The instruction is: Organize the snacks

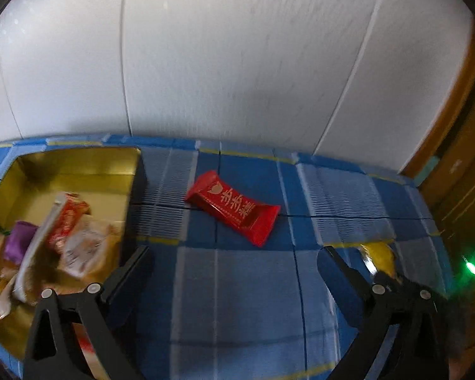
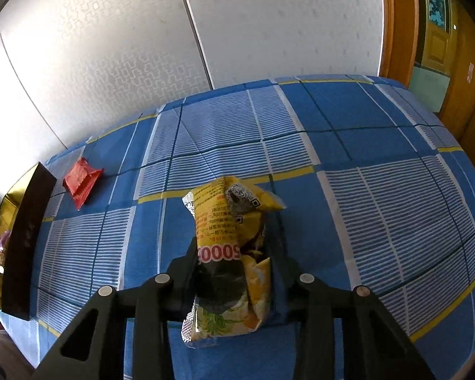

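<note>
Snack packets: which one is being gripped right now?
The yellow packet, pinched between the right tongs. The red packet lies loose on the cloth; the rest sit in the gold tin.

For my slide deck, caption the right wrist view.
Right gripper shut on a yellow snack bag above the blue plaid cloth; red snack pack beside the gold tin.
</note>
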Motion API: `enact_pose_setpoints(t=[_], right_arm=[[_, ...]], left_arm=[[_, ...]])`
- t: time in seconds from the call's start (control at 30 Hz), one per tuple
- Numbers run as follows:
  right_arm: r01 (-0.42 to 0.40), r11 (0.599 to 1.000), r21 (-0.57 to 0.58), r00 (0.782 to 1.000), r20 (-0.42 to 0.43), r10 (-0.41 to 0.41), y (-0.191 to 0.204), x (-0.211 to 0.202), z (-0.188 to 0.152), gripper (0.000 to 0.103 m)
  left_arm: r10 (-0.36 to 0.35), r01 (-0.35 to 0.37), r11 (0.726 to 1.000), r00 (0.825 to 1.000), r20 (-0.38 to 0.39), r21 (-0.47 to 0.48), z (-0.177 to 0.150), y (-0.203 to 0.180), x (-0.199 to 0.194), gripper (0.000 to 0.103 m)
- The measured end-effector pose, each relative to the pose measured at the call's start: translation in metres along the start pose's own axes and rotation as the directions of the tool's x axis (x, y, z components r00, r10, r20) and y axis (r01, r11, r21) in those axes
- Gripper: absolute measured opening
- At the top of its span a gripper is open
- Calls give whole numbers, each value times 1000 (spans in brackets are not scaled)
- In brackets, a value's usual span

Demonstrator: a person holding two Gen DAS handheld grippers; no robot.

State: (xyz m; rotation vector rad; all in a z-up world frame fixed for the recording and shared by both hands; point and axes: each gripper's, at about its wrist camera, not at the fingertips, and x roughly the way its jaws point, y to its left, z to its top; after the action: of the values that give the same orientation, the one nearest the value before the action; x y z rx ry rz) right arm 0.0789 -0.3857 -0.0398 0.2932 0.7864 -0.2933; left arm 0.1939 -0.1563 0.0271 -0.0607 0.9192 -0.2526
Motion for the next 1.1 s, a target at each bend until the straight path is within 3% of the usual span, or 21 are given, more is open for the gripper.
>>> enact_pose_setpoints(t=[0.1,0.27,0.37,0.47,0.67,0.77,0.83,0.9,0.97,1.1], right_arm=[[-2,1000,4,1000,2,2,0,-1,0,41],[-4,1000,9,1000,2,4,1,-2,0,41],[-7,1000,6,1000,-1,7,0,-3,0,41],[-15,1000,15,1000,-2,15,-2,-3,0,41],[-25,999,44,1000,-5,25,-3,-4,1,41],[-28,998,56,1000,-5,28,-3,-4,1,41],[-25,998,54,1000,-4,25,-2,-3,1,41],[-20,998,52,1000,-2,20,-1,-3,0,41],[-17,999,48,1000,0,17,0,-3,0,41],[-15,999,45,1000,5,15,0,-3,0,41]], left_arm=[[33,-39,996,997,-74,-74,15,3,33,103],[57,-77,980,992,-113,-182,32,9,70,101],[72,-102,975,986,-153,-196,43,6,94,84],[92,-134,973,971,-219,-186,45,5,114,69],[125,-126,992,977,-176,6,30,-8,100,50],[155,-147,987,972,-177,60,21,-5,91,51],[157,-150,987,972,-173,56,20,-1,86,57],[149,-144,989,978,-148,43,22,2,80,83],[155,-151,988,981,-113,37,26,1,78,85],[188,-181,981,975,-119,65,27,-4,92,83]])
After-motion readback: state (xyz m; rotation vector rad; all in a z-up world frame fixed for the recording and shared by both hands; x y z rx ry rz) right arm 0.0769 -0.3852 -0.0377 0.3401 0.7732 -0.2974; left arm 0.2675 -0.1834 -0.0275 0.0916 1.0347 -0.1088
